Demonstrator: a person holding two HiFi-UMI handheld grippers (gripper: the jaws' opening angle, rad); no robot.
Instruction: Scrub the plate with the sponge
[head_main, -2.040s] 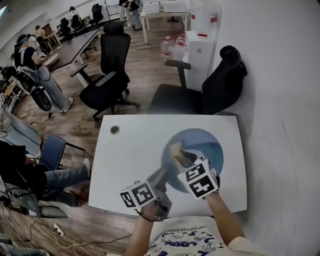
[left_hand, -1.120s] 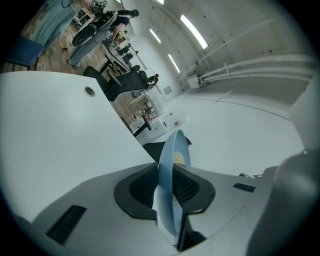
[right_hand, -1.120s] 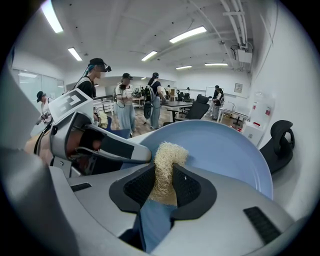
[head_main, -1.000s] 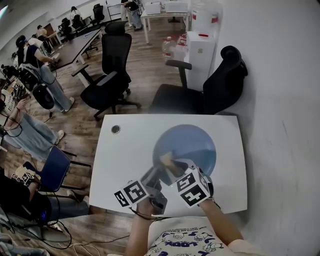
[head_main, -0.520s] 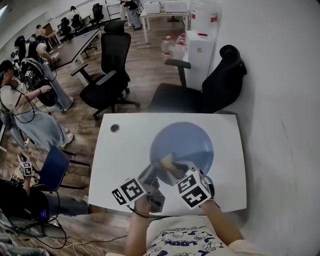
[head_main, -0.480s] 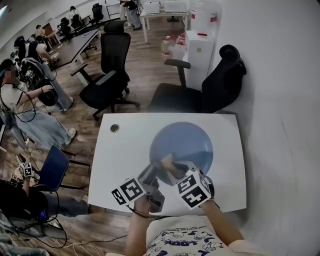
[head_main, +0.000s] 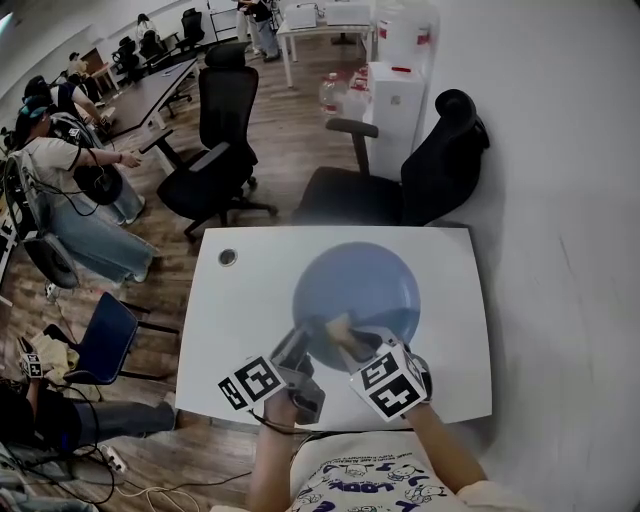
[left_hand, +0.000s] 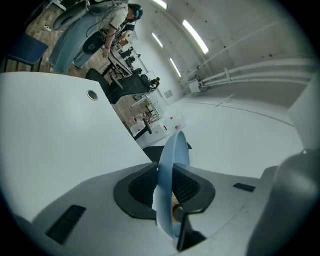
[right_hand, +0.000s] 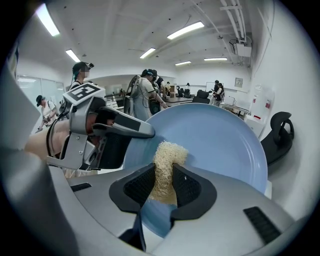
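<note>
A large pale blue plate (head_main: 358, 290) is held tilted above the white table (head_main: 250, 310). My left gripper (head_main: 297, 350) is shut on the plate's near left rim; in the left gripper view the plate (left_hand: 169, 165) stands edge-on between the two jaws. My right gripper (head_main: 348, 340) is shut on a straw-coloured fibrous sponge (right_hand: 165, 167), whose tip rests on the plate's (right_hand: 215, 145) inner face close to the near rim. In the head view the sponge (head_main: 337, 327) shows as a pale patch just ahead of the right gripper. The left gripper (right_hand: 107, 137) appears at the left of the right gripper view.
A round cable hole (head_main: 228, 257) sits at the table's far left corner. Two black office chairs (head_main: 225, 140) (head_main: 420, 180) stand beyond the table. A white wall runs along the right. People (head_main: 70, 170) stand at the far left near a blue chair (head_main: 100, 335).
The plate has shifted a little to the left and nearer, with both grippers following. The sponge has slid slightly toward the plate's near rim. People in the background have moved.
</note>
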